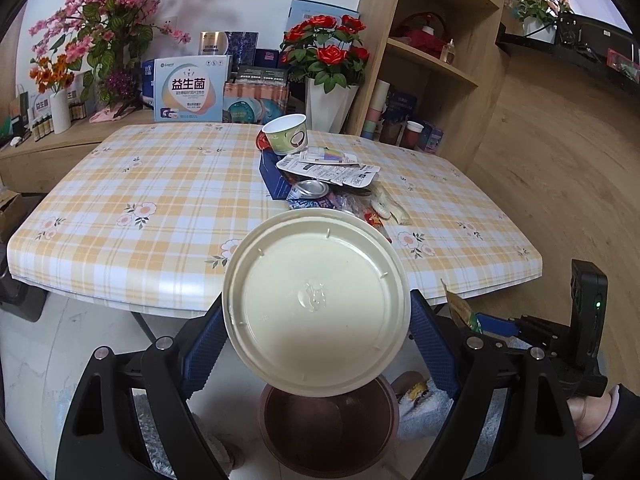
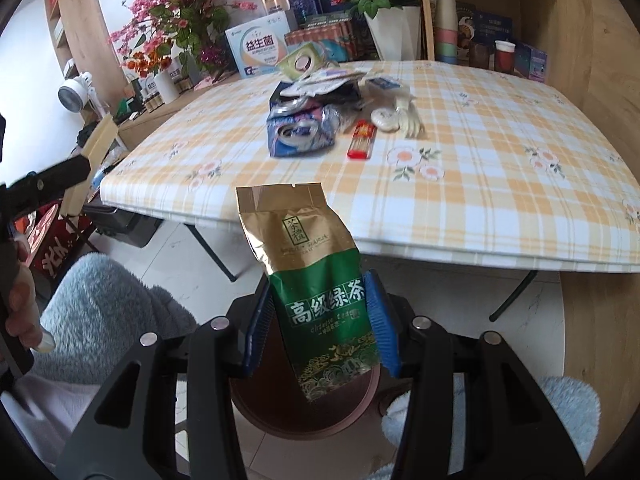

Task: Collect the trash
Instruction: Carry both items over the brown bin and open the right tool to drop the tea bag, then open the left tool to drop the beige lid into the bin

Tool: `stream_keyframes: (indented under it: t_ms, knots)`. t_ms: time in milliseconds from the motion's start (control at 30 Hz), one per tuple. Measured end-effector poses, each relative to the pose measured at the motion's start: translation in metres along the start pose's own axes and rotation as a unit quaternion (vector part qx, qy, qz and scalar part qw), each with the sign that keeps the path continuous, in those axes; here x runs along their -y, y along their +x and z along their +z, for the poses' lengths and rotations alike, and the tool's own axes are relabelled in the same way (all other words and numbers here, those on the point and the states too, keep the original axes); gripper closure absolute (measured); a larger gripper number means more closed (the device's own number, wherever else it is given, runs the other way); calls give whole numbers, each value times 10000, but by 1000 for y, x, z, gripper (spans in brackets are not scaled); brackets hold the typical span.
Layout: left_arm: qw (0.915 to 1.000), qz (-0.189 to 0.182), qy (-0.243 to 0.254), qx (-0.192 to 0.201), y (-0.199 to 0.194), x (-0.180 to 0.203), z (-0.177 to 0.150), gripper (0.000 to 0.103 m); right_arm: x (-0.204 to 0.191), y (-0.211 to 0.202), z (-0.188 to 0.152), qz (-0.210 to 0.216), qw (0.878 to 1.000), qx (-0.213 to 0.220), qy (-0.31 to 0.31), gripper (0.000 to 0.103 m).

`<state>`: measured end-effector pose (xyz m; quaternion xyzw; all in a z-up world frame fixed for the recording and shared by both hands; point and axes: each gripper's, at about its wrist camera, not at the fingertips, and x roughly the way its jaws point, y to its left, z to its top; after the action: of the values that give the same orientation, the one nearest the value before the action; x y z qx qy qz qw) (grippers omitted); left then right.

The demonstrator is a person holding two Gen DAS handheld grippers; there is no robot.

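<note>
My left gripper point(image 1: 318, 328) is shut on a cream round plastic lid point(image 1: 316, 300), held wide between its blue pads above a brown bin point(image 1: 328, 432) on the floor. My right gripper point(image 2: 320, 320) is shut on a gold and green tea packet point(image 2: 316, 280), which hangs over the same brown bin point(image 2: 280, 412). On the checked table point(image 1: 160, 200) lies a heap of trash point(image 1: 320, 176): a green paper cup point(image 1: 286, 134), wrappers, a crushed can and a blue box. In the right wrist view the heap point(image 2: 304, 120) also has a red packet point(image 2: 362, 140).
Flower vases, boxes and bottles line the sideboard point(image 1: 120, 92) behind the table. A wooden shelf unit point(image 1: 432, 52) stands at the right. A person's fluffy blue sleeve point(image 2: 104, 312) and slippers point(image 1: 424, 404) are beside the bin. The left gripper point(image 2: 52, 184) shows at the right wrist view's left edge.
</note>
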<state>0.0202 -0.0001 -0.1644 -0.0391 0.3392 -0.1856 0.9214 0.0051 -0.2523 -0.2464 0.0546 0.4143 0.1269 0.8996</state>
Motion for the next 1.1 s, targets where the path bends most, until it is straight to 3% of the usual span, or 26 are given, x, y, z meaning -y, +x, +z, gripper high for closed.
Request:
stream_keyframes:
  t_ms: [500, 600, 667, 800, 933, 1100]
  knots:
    - [9997, -18, -144, -187, 12, -3, -16, 19, -21, 15, -6, 88, 9980, -319, -530, 55]
    - [9997, -25, -135, -196, 12, -2, -17, 19, -24, 18, -7, 128, 9974, -372, -598, 50]
    - [9997, -35, -128, -203, 12, -2, -17, 19, -25, 18, -6, 113, 9975, -336, -615, 36]
    - [9997, -45, -122, -213, 13, -1, -18, 19, -24, 9, -4, 63, 9985, -83, -545, 27]
    - [9996, -61, -107, -240, 14, 1, -19, 19, -19, -3, 1, -194, 9985, 333, -384, 10]
    - [9994, -97, -63, -326, 19, 4, -21, 19, -1, -21, 7, -561, 9940, 937, -55, 6]
